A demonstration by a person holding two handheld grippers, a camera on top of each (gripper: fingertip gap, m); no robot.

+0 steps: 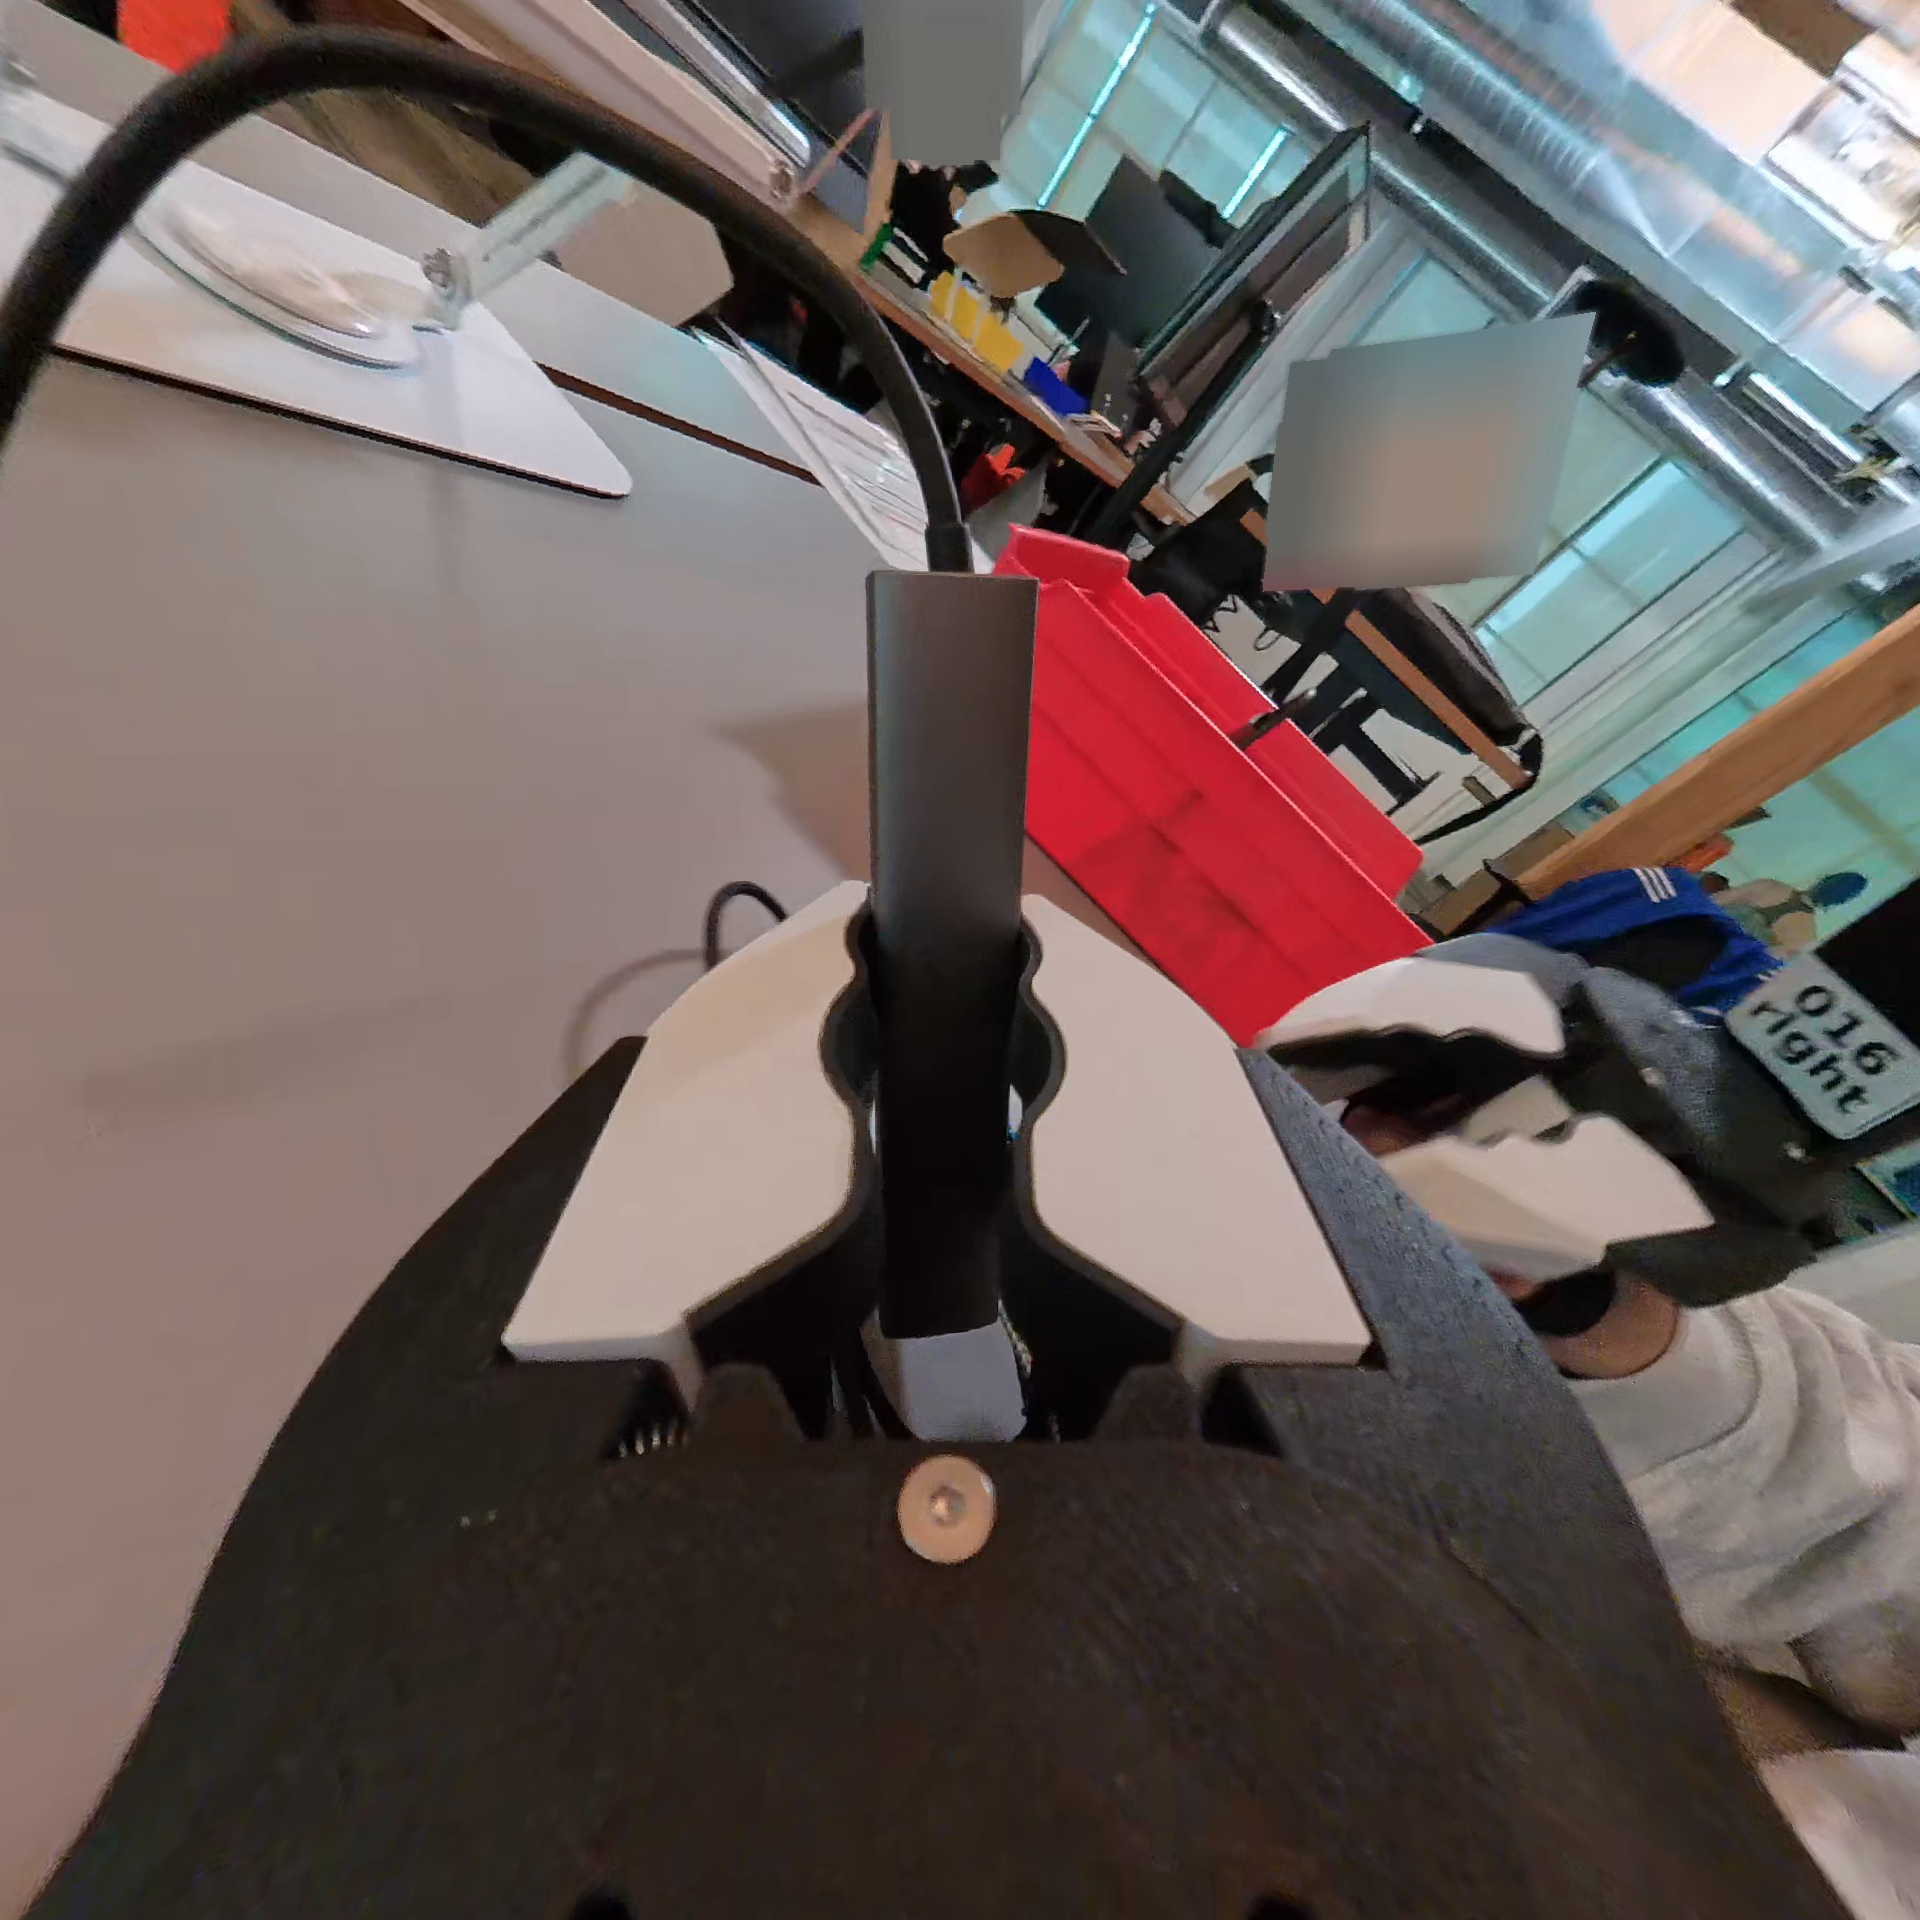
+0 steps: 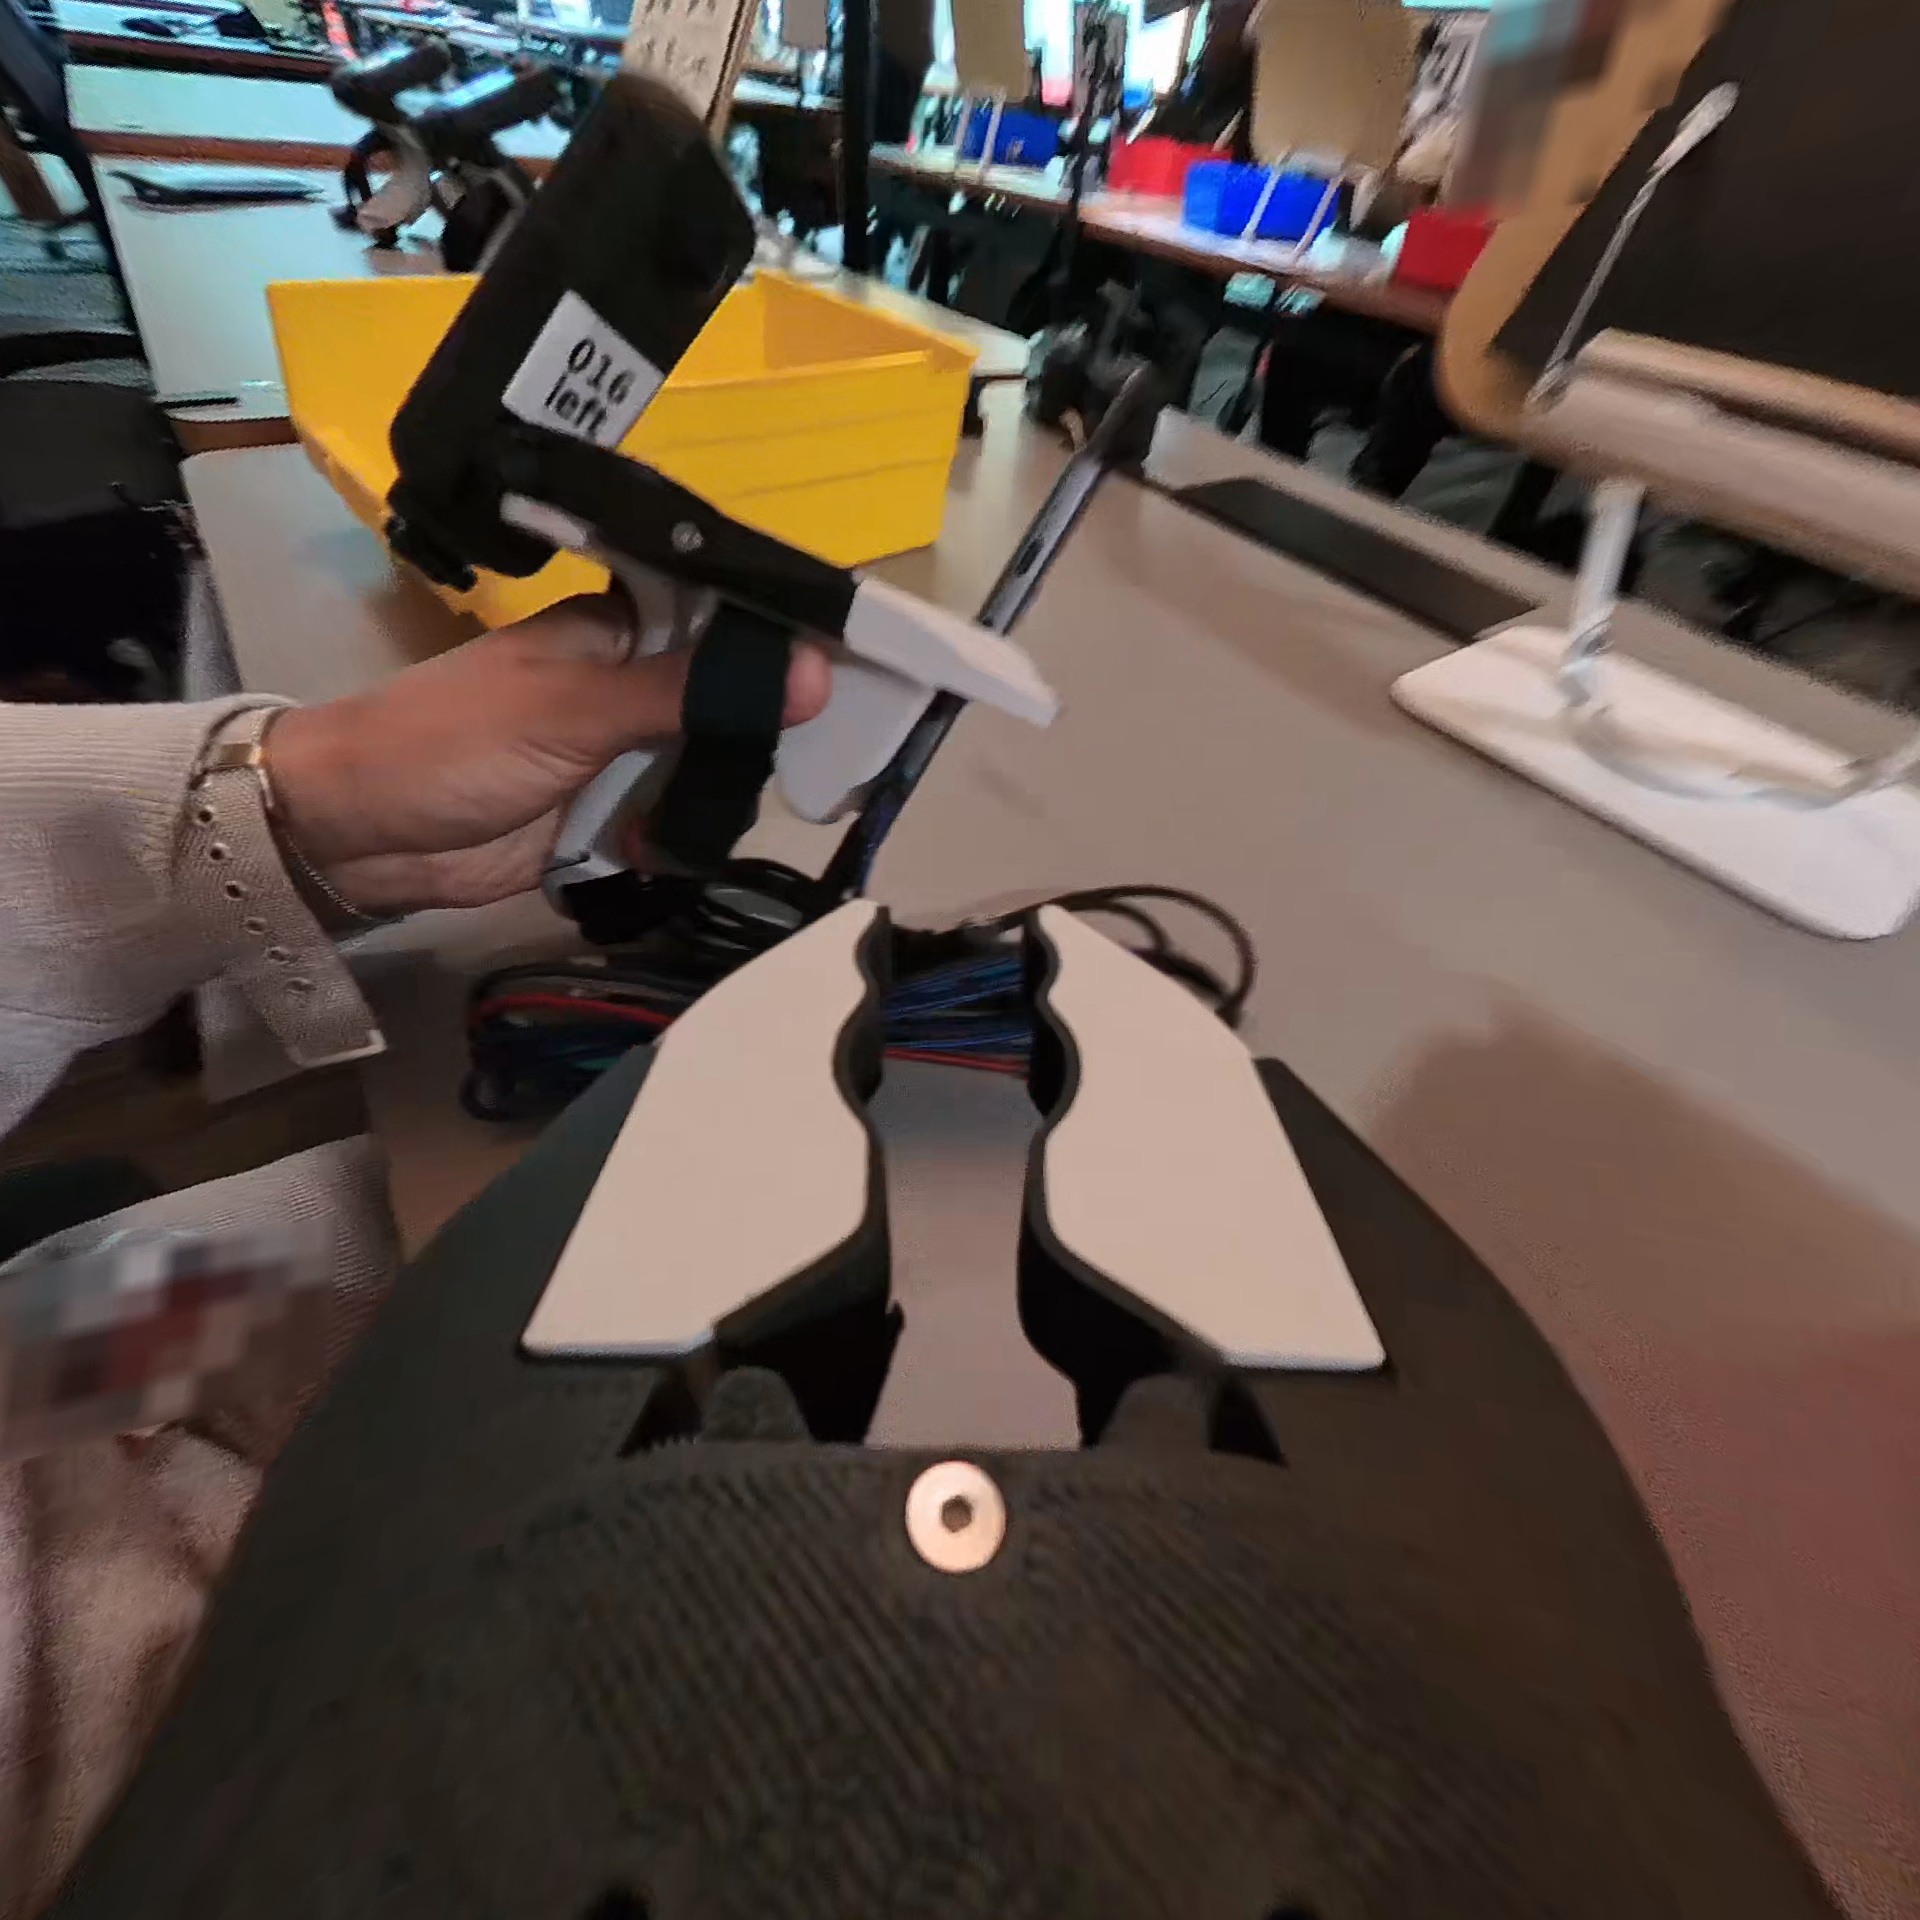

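Grey bench (image 1: 312, 727): left tongs (image 1: 940, 1039) clamp black bar (image 1: 951, 831); right tongs (image 2: 956, 997) part-open, empty, near wire bundle (image 2: 582, 1013).

Matt black bar (image 1: 951, 831), glossy red bin (image 1: 1195, 790)

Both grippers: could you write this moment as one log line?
left gripper: shut on flat black device with cable | right gripper: open, empty, above wire bundle | grey table
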